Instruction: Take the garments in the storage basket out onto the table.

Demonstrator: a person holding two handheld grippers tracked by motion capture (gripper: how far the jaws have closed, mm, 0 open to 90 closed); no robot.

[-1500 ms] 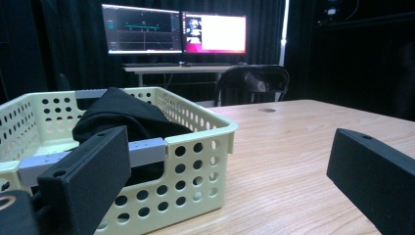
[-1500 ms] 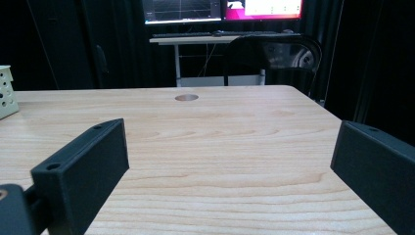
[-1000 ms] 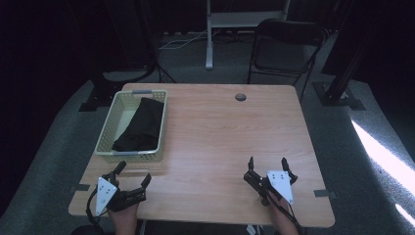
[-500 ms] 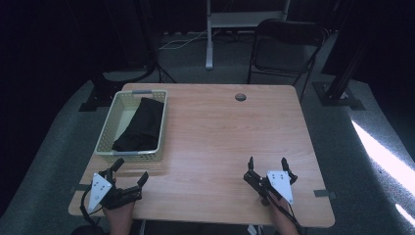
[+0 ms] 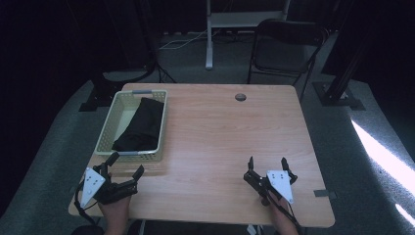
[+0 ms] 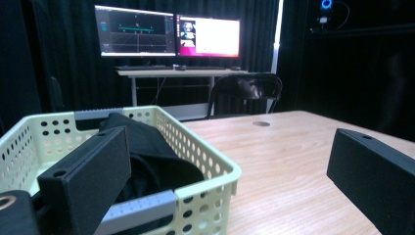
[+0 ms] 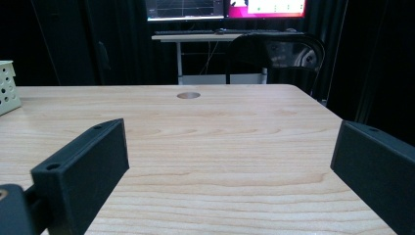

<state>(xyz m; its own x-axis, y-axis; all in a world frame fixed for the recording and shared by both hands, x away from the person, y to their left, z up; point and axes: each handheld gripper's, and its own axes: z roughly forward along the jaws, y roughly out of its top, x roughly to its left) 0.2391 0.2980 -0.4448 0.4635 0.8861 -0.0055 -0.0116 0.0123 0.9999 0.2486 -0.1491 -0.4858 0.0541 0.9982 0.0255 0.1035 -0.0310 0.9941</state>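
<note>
A pale perforated basket [image 5: 108,128] stands on the left side of the wooden table [image 5: 220,127], and a black folded cloth [image 5: 142,125] lies in it. My left gripper [image 5: 126,164] rests just in front of the basket's near end, open and holding nothing. In the left gripper view the basket [image 6: 210,169] and the cloth [image 6: 147,144] sit close ahead between the wide-apart jaws of that gripper [image 6: 227,147]. My right gripper [image 5: 267,162] lies open near the table's front right. Bare wood lies between the jaws of this gripper [image 7: 230,142].
A round cable hole [image 5: 240,97] sits near the table's far edge. A black folding chair [image 5: 286,49] stands beyond it. Farther back, a desk with two lit monitors [image 6: 166,36] shows. The basket's corner [image 7: 9,88] is at the left.
My left gripper has shifted a little to the left and forward, closer to the basket's near end. The right gripper has stayed put.
</note>
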